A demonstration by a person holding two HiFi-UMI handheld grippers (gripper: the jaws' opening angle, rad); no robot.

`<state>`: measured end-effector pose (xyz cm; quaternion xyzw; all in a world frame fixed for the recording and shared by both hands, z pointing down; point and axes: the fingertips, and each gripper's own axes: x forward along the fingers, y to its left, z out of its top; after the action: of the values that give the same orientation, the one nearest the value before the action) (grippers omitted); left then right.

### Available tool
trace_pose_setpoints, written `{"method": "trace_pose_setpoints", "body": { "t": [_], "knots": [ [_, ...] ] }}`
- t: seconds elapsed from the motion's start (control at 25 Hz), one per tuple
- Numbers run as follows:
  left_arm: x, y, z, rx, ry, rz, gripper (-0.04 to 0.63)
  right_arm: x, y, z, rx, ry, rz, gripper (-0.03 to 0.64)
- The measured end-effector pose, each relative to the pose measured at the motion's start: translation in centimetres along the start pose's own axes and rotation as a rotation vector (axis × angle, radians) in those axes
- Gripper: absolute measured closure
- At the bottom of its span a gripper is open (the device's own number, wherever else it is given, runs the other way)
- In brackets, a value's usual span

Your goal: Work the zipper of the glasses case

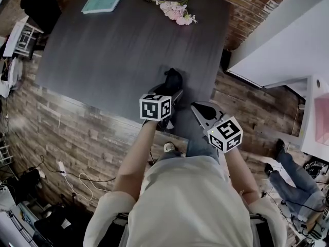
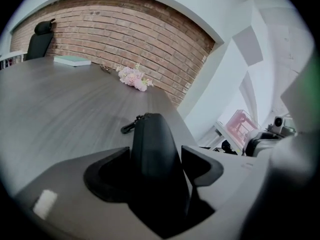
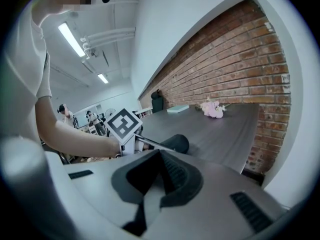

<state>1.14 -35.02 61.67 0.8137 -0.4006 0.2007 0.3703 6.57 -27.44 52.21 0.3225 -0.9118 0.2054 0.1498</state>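
Left gripper straddling glasses case, seemingly loose, near end hidden

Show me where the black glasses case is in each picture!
Head view: glasses case in the middle, on the table.
Left gripper view: low centre, between the left gripper's jaws.
Right gripper view: middle, beside the marker cube.
Shared landmark: the pink flowers, in all three.

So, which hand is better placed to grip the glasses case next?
Left: the glasses case already stands between the open jaws of the left claw, while the right claw is shut, empty and off to the case's side.
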Motion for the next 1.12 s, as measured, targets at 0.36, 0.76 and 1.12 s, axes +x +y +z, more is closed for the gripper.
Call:
{"method": "trace_pose_setpoints", "body": {
  "t": [0.36,0.76,1.12],
  "knots": [
    [-4.0,3.8,1.4,-0.088,-0.144,0.117,0.273,-0.7,1.7,-0.1,-0.013,-0.006,-0.010,0.612],
    [-11.4,-0.4,0.7,-0.053,-0.255,0.077,0.302,-3.3,6.0,0.5,-0.056,-0.066,-0.064,0.612],
    [-21.0,-3.7,-3.3,-0.031,-0.345,0.080,0.476,-5.6,12.8,0.6,-0.114,-0.140,-0.102,0.612]
  ]
}}
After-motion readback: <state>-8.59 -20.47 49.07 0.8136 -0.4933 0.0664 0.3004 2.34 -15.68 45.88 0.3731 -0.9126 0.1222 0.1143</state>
